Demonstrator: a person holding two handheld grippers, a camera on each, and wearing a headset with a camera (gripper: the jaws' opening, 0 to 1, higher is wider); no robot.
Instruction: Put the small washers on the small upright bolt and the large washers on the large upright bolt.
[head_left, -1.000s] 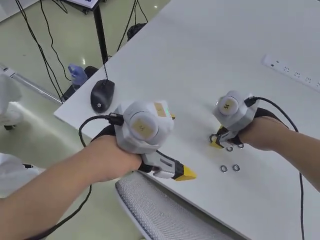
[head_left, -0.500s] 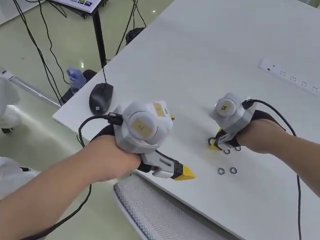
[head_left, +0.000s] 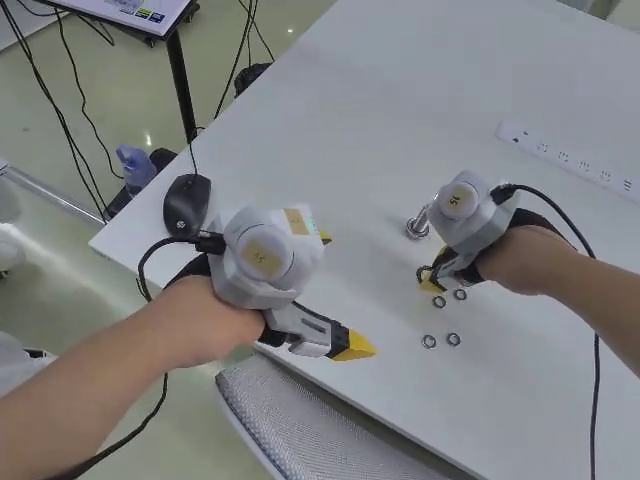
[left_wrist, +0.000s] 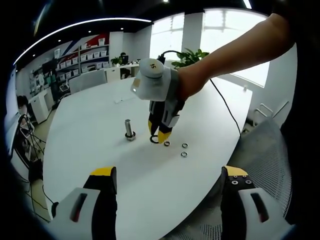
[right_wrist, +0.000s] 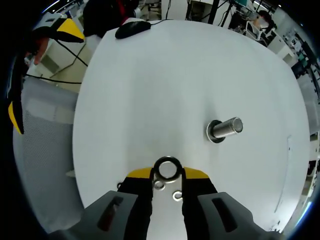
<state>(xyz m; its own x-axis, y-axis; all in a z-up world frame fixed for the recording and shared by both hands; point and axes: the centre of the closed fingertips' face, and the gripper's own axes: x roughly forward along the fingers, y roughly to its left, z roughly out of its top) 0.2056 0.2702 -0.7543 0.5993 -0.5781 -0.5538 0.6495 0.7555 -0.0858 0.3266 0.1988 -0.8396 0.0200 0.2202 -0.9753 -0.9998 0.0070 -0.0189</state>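
Observation:
My right gripper (right_wrist: 167, 175) is shut on a large steel washer (right_wrist: 167, 168), held just above the white table (head_left: 380, 120). In the left gripper view, the right gripper (left_wrist: 159, 136) points down with the large washer (left_wrist: 154, 139) at its tips. An upright bolt (right_wrist: 225, 128) stands ahead and to the right of the washer, also the bolt (head_left: 418, 226) beside the right gripper (head_left: 430, 278). Several small washers (head_left: 441, 340) lie flat on the table near the tips. My left gripper (left_wrist: 169, 175) is open with nothing between its jaws, hovering at the table's near edge (head_left: 338, 293).
A black mouse (head_left: 186, 202) lies at the table's left corner. A white power strip (head_left: 565, 160) runs along the far right. A grey mesh chair (head_left: 300, 425) sits under the near edge. Cables and a blue bottle (head_left: 135, 165) are on the floor at left.
The head view has shifted. The bolt, hidden behind the right gripper before, now shows beside it. The right gripper still holds the large washer; the left gripper stays open.

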